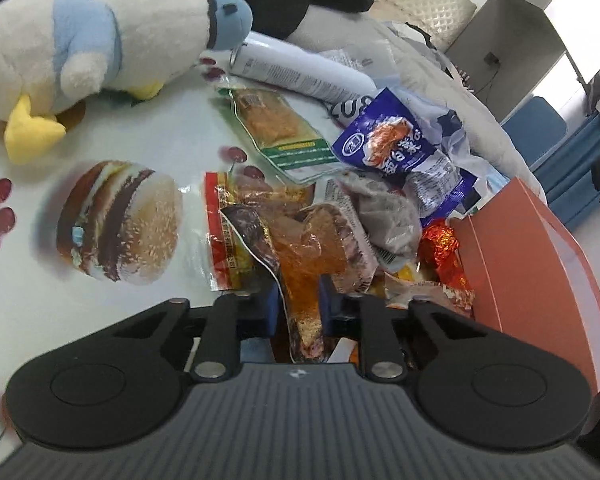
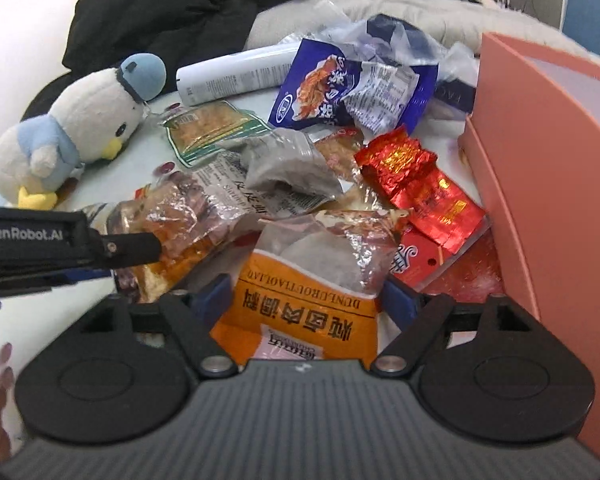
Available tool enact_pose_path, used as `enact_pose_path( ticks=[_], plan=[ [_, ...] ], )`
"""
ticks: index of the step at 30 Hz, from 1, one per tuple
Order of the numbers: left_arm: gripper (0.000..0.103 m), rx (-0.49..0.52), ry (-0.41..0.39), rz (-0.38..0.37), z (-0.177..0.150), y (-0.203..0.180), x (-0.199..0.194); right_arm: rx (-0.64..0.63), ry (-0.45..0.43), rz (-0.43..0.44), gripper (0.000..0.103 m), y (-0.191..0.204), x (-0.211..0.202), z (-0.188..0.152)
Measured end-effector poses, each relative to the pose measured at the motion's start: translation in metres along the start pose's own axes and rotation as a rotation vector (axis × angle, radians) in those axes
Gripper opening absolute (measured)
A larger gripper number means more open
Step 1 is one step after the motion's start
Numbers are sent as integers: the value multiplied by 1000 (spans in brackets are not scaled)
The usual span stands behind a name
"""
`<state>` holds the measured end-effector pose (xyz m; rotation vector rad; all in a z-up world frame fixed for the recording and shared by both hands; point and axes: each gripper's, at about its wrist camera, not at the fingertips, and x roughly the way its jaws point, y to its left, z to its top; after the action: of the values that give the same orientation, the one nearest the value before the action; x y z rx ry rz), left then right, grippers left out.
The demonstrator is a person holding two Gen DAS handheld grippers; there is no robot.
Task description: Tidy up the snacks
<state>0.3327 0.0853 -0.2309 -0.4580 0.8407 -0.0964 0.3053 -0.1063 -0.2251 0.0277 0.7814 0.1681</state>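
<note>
In the left wrist view my left gripper (image 1: 299, 300) is shut on a clear packet of brown-orange snack (image 1: 308, 256) at the near edge of a snack pile. The right wrist view shows one of its fingers (image 2: 136, 244) on that packet (image 2: 180, 220). My right gripper (image 2: 306, 292) stands open around an orange packet with black lettering (image 2: 300, 312); both pads sit close to the packet's sides. Further back lie a blue packet (image 2: 340, 84), a green-edged packet (image 2: 208, 128), a crumpled grey packet (image 2: 284, 168) and red foil packets (image 2: 416, 184).
A salmon-coloured open box (image 2: 548, 160) stands right of the pile. A plush penguin (image 2: 80, 128) and a white bottle (image 2: 236, 76) lie at the back left, with black clothing (image 2: 180, 12) behind. The white tablecloth (image 1: 28, 288) shows a printed burger (image 1: 120, 220).
</note>
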Motion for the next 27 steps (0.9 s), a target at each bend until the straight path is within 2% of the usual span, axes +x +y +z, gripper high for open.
enact_pose_path(
  ticks=[8, 18, 27],
  plan=[
    [15, 8, -40, 24, -12, -3, -35, -43, 1, 3, 60, 5, -19, -5],
    [15, -71, -68, 93, -61, 9, -93, -44, 19, 44, 53, 5, -60, -31],
    [15, -150, -76, 154, -104, 14, -137, -49, 52, 93, 52, 6, -96, -59]
  ],
)
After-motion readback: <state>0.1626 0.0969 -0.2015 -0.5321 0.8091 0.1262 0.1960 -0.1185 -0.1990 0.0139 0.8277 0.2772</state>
